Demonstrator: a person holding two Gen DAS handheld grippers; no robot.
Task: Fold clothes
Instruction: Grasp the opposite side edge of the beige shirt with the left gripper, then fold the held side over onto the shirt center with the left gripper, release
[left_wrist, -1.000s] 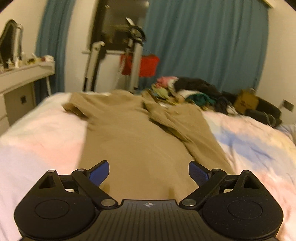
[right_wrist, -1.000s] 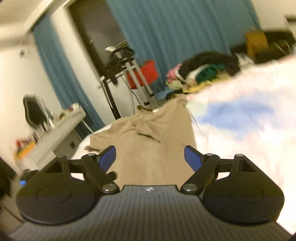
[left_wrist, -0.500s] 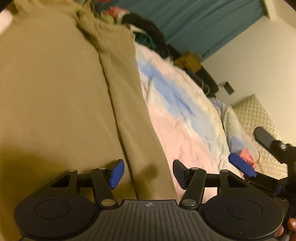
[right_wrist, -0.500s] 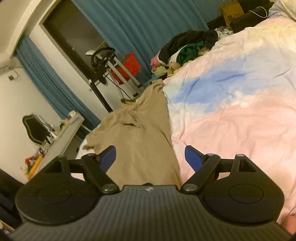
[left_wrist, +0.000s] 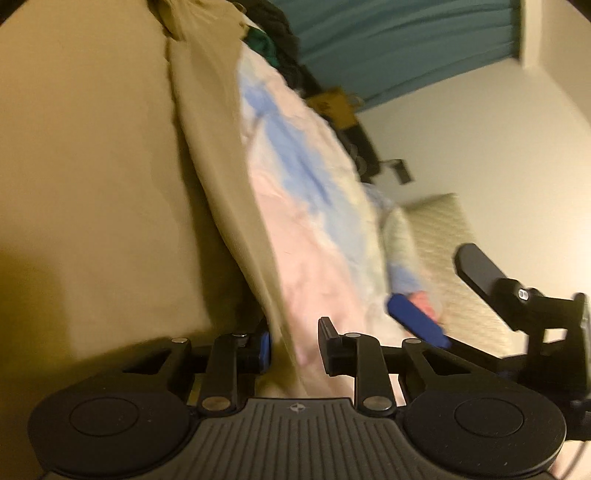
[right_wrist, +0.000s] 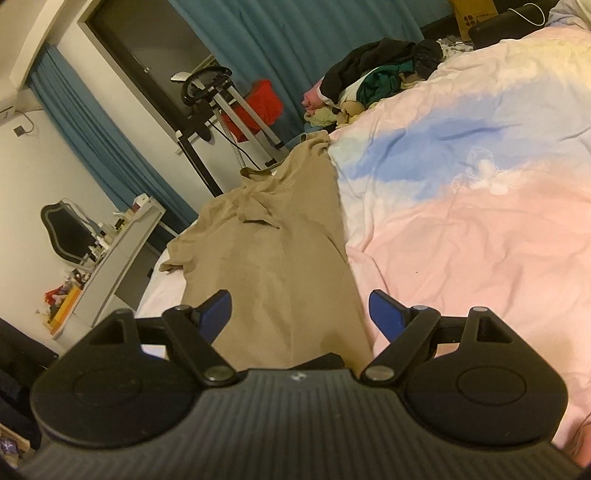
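Jaws on the left gripper (left_wrist: 293, 349) are narrow and closing, with the right-hand edge of the tan shirt (left_wrist: 92, 177) running up between them; whether the pads already press the cloth cannot be told (that view is blurred). Shirt fabric fills the left side of that view, close under the gripper. Just right of it in the same view sits the right gripper (left_wrist: 454, 291), one blue pad (left_wrist: 417, 319) over the duvet (left_wrist: 314, 206) and a black finger farther right.

From the right wrist view, the right gripper (right_wrist: 301, 310) stands wide, nothing pinched. Its left pad sits over the shirt (right_wrist: 273, 258) and its right pad over the duvet (right_wrist: 480, 221), so the shirt's near right edge lies between the jaws, untouched as far as can be seen.

Shirt lies flat, lengthwise on the bed, collar at the far end, one short sleeve sticking out left toward the desk (right_wrist: 122, 251). Duvet is pink, blue and pale yellow, to the right of the shirt.

Farther back: clothes pile (right_wrist: 373, 85) (black, green, pink, cream) at the far bed edge, near the collar. Behind it teal curtains (right_wrist: 314, 40), a red item (right_wrist: 258, 107) on a metal stand, a dark doorway. Cardboard box (right_wrist: 474, 13) at top right. Quilted headboard (left_wrist: 454, 258) shows in the left view.
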